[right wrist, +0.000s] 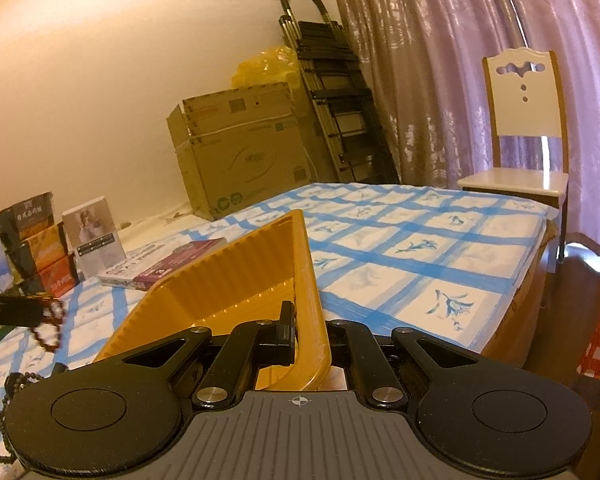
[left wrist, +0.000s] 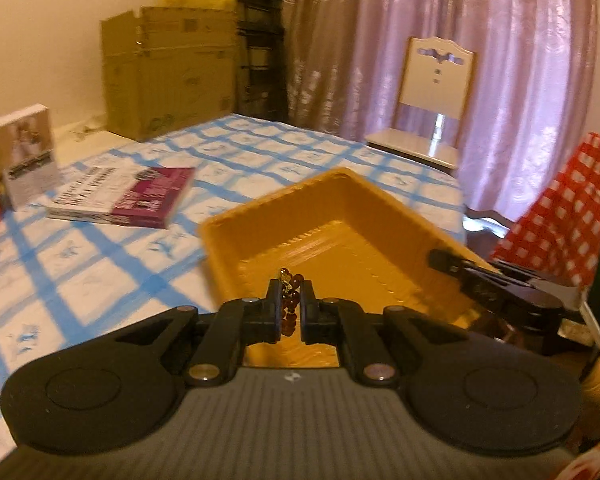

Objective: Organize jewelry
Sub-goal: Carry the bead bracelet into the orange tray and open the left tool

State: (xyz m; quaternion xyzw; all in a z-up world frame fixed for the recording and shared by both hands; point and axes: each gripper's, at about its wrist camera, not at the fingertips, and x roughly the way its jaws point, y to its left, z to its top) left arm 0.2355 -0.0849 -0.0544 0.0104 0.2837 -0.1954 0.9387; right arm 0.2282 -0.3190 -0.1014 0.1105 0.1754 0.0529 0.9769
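Between the closed pads of the left gripper (left wrist: pixel 291 304), above the ribbed yellow plastic tray (left wrist: pixel 260 216) whose wall the right gripper (right wrist: pixel 306 330) clamps, a dark-red round-bead bracelet (left wrist: pixel 290 300) hangs vertically.

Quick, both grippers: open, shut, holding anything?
Left gripper: shut on the bead bracelet, above the yellow tray.
Right gripper: shut on the tray's rim.
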